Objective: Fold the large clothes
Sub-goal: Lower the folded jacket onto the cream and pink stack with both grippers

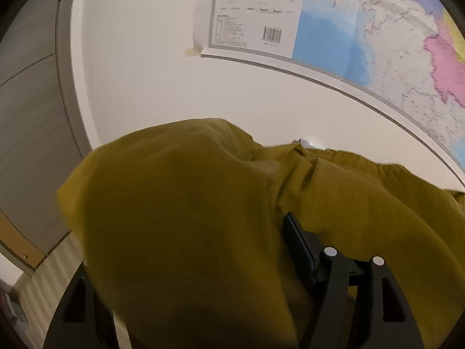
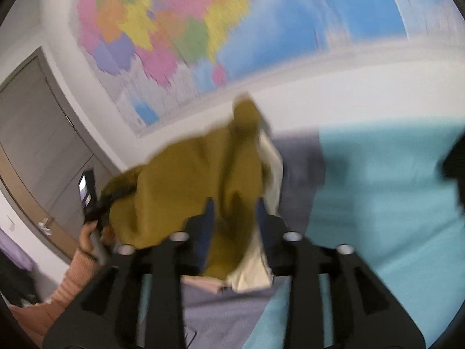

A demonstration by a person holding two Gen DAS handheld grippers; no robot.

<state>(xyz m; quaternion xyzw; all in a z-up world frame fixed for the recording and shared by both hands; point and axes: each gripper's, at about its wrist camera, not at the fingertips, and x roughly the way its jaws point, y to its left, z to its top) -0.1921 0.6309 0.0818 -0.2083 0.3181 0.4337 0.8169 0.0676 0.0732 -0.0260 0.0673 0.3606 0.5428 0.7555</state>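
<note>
We see the mustard-yellow garment [image 1: 186, 218] lifted off the bed, hanging between both grippers w/ the wall map [image 1: 377, 43] behind it. In the left wrist view the cloth drapes over most of the left gripper [image 1: 221, 250]: only 1 finger [image 1: 296, 247] shows clearly, on the right side, dark and pressed against a fold; the other is buried under fabric. We can't tell whether its pads actually pinch the cloth, since the contact is hidden. A white wall [image 1: 139, 72] fills the space between garment and map, and a grey door [image 1: 29, 116] sits at the left edge. In the right wrist view, which is blurred, the right gripper [image 2: 234, 218] has a bunch of the yellow cloth running down between its 2 fingers [image 2: 207, 218], w/ a pale cream layer [image 2: 261, 267] of the same item showing at the lower right side. The fabric fills the gap and both pads look to be against it, so we read it as grasping the garment. Farther left in that view, the person's hand [image 2: 90, 238] in a peach ribbed sleeve [image 2: 72, 279] holds the other gripper's handle, w/ the cloth stretching across to it. Below and to the right lie the turquoise sheet [image 2: 377, 203] and a grey-lilac cover [image 2: 299, 168] on the bed, well under the raised garment.
</note>
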